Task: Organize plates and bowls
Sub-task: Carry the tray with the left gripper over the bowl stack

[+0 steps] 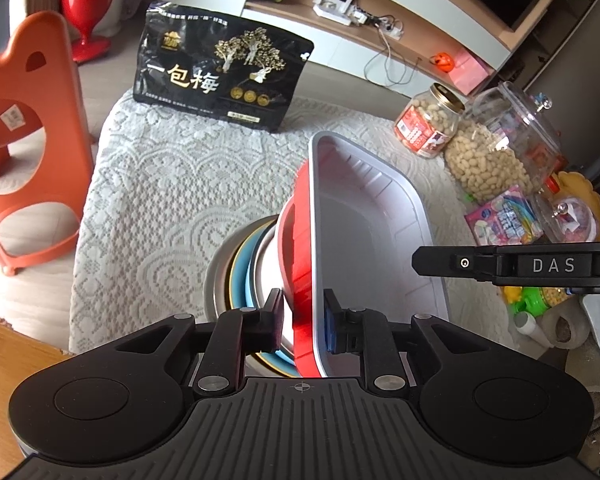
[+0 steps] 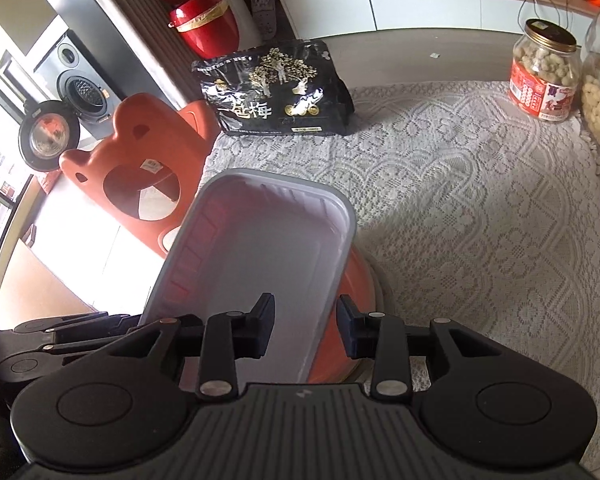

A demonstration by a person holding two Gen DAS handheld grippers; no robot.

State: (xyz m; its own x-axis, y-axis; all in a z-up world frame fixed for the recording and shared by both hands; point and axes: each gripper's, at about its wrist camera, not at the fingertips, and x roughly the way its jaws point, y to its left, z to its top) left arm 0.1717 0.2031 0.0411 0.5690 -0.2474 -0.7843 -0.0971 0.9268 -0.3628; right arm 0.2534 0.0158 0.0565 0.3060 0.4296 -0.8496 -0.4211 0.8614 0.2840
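The left tongs [image 1: 300,316] are clamped on the near rim of a red-and-white rectangular plastic tray [image 1: 364,236], thin, light and likely bendable, tilted above stacked bowls [image 1: 246,276] on the lace-covered counter [image 1: 172,184], while the right tongs [image 2: 305,328] straddle its other rim, though whether they press it I cannot tell.

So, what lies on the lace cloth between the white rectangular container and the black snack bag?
Nothing: in the right wrist view, only bare lace cloth lies between the white rectangular container and the black snack bag.
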